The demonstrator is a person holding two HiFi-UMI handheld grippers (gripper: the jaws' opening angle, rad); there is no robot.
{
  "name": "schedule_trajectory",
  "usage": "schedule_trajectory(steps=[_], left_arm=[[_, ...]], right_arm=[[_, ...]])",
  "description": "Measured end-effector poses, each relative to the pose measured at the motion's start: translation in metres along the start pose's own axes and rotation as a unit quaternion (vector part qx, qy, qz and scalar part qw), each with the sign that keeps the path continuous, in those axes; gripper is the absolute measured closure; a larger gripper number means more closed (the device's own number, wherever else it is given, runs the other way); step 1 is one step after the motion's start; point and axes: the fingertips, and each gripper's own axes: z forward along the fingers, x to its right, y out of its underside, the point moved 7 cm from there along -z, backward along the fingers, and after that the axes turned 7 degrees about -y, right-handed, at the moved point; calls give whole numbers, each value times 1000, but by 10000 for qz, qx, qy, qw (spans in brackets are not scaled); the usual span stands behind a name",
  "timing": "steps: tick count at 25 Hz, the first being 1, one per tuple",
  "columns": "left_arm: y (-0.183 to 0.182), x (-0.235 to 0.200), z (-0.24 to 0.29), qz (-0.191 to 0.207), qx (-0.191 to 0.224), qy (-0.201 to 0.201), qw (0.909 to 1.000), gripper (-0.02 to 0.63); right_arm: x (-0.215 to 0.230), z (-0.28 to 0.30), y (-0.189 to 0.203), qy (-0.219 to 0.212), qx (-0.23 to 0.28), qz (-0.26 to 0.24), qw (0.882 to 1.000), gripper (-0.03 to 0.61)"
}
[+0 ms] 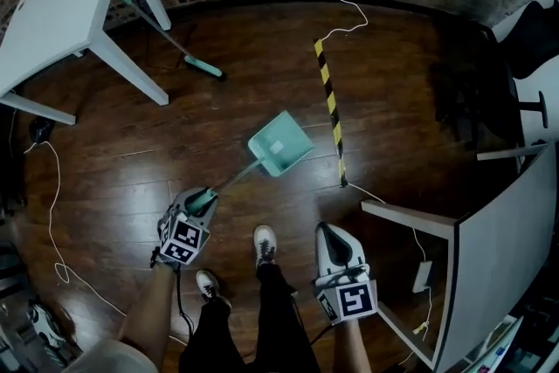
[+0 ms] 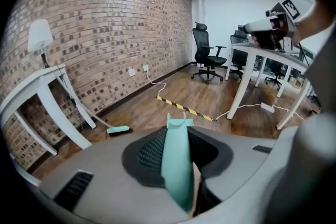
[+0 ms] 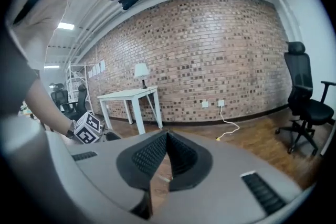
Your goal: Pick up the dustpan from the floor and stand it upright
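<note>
Teal plastic dustpan [image 1: 279, 144], long-handled. The pan end lies out over the dark wood floor [image 1: 105, 153], just left of the black-and-yellow tape strip [image 1: 330, 100]. Its handle [image 2: 176, 165] slants back toward the person's feet.

Left gripper [image 1: 199, 203]: jaws pinched on the top end of the handle. The left gripper view shows the teal grip filling the gap between the ribbed pads, with the pan's back edge visible past the tips. The hold looks firm and roughly centred.

Right gripper [image 3: 167, 135]: jaw tips pressed together with nothing between them. It is held beside the person's right leg, well apart from the dustpan, and takes no part in the work at present.

Step in hand (judgement): the pickup. The grasp is made and the handle is raised at a slant. Whether the pan's lip touches the boards cannot be told from the head view.

Next move (judgement): bring the handle round to vertical so the pan sits flat under it, then lower until the base bears on the floor. The hold is at the far end of a long lever, so the pan may swing or twist, and a slow rotation is advisable. Check that the dustpan balances before easing the jaws apart. The right gripper is free to steady the shaft if it tips.

Surroundings: a broom [image 1: 203, 68] leans against the white table [image 1: 61, 13], well apart from the working area.
</note>
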Motion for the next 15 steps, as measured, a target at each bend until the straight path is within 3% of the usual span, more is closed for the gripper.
schedule_trajectory(steps=[6,12,15], left_arm=[[-89,1,44,360,224,199,9989,486],[-142,15,83,413,390,333,9978,486],[-164,17,96,392,633,515,9959,485]], right_arm=[[40,0,-49,314,495,-5,9983,589],[68,-8,-41,429,499,412,9970,588],[83,-7,-50,511,848,373,9944,588]])
